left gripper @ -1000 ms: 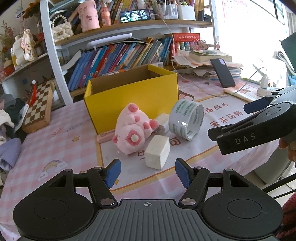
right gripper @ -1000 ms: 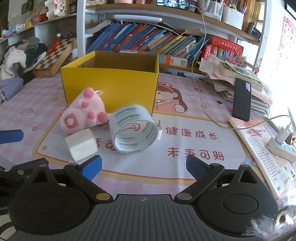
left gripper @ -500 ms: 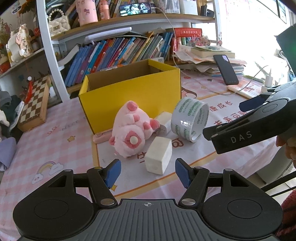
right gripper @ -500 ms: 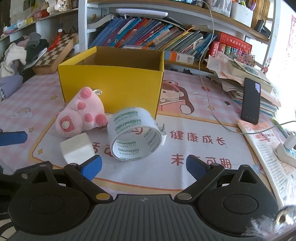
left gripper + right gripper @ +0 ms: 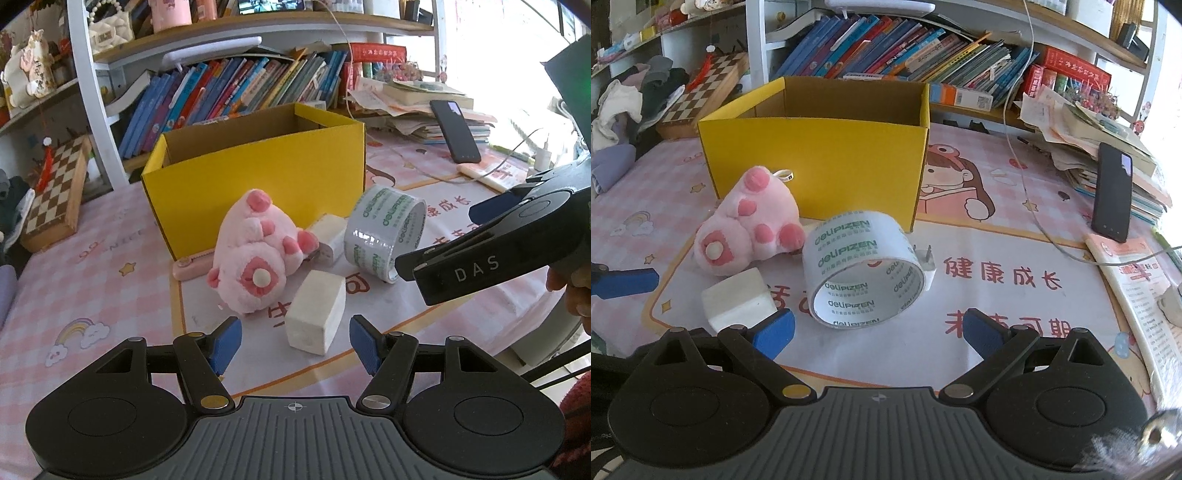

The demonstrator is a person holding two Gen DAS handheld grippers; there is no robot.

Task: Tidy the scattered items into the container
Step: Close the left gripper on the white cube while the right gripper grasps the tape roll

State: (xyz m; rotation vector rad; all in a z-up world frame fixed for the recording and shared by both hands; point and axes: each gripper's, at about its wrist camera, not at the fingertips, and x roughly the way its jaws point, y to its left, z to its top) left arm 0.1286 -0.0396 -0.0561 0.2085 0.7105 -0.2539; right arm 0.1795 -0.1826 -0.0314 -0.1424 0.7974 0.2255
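Observation:
An open yellow cardboard box (image 5: 258, 177) (image 5: 820, 166) stands on the pink table mat. In front of it lie a pink plush toy (image 5: 258, 254) (image 5: 746, 229), a white block (image 5: 316, 317) (image 5: 738, 302), a roll of clear tape (image 5: 382, 236) (image 5: 864, 273), a white charger plug (image 5: 929, 266) and a small pink flat item (image 5: 192, 264). My left gripper (image 5: 295, 341) is open, just short of the white block. My right gripper (image 5: 879, 330) is open, just short of the tape roll; its body also shows in the left wrist view (image 5: 491, 254).
A bookshelf full of books (image 5: 905, 62) stands behind the box. A chessboard (image 5: 55, 192) and clothes (image 5: 624, 107) lie at the left. A black phone (image 5: 1112, 195), stacked papers, a booklet (image 5: 1134, 280) and a white cable (image 5: 1045, 229) lie at the right.
Both grippers have moved forward toward the items; the white block and the tape roll now look nearer. Nothing on the table has moved.

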